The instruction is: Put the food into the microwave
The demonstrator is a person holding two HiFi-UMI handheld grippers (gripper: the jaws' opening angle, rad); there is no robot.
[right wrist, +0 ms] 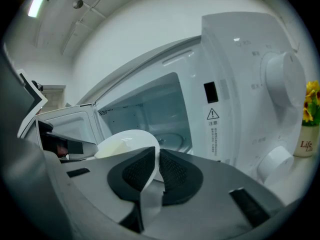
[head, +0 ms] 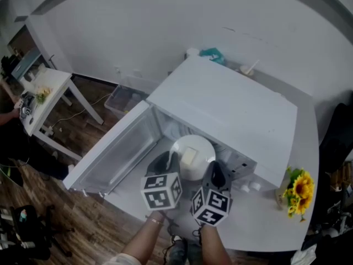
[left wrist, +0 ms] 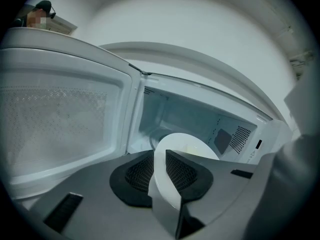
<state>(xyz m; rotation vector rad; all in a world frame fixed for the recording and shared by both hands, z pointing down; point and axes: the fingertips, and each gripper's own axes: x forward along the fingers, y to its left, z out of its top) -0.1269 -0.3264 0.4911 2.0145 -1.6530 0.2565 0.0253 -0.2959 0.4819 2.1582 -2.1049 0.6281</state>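
Observation:
A white microwave point(head: 231, 106) stands on the white table with its door point(head: 113, 153) swung wide to the left. In front of its mouth hangs a white plate point(head: 190, 159) carrying a pale yellow block of food point(head: 189, 156). My left gripper point(head: 168, 164) is shut on the plate's left rim and my right gripper point(head: 216, 173) is shut on its right rim. The left gripper view shows the plate point(left wrist: 185, 156) pinched between the black pads, with the cavity point(left wrist: 195, 119) beyond. The right gripper view shows the plate point(right wrist: 125, 144) and the glass turntable point(right wrist: 167, 140) inside.
The microwave's control panel with two knobs point(right wrist: 285, 76) lies right of the cavity. A small pot of sunflowers point(head: 298, 189) stands on the table at the right. A white side table point(head: 44, 101) stands on the wooden floor at the left.

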